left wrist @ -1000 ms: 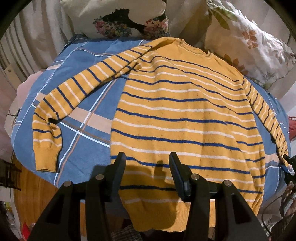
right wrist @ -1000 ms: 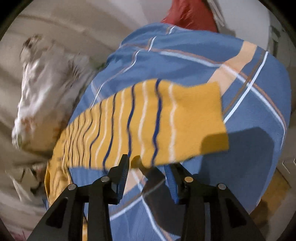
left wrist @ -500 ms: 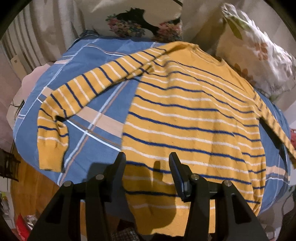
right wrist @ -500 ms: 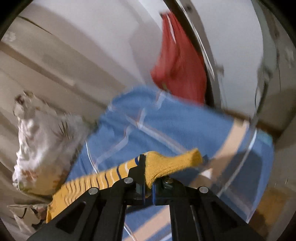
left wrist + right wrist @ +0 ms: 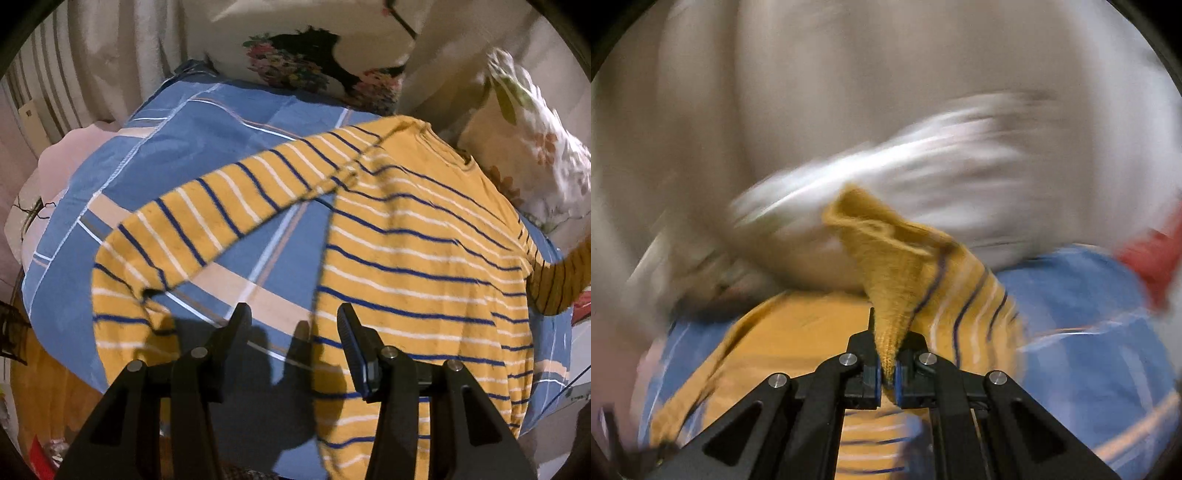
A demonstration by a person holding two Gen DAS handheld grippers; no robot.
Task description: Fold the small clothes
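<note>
Both fingers pinch sweater cuff, apparently.

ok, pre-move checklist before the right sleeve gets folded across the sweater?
1. Right gripper clamped on the sleeve cuff: ok, plain yellow cuff pinched between the pads.
2. Right sleeve lifted off the bed sheet: ok, it rises at the right edge of the left wrist view.
3. Sweater body flat: ok, spread with no big bunching.
4. Left sleeve laid out: ok, stretched across the sheet, its end bent down toward the bed's near edge.
5. Left gripper free: ok, jaws apart, nothing between them.
6. Landing spot in right wrist view: cannot tell, heavy motion blur.
</note>
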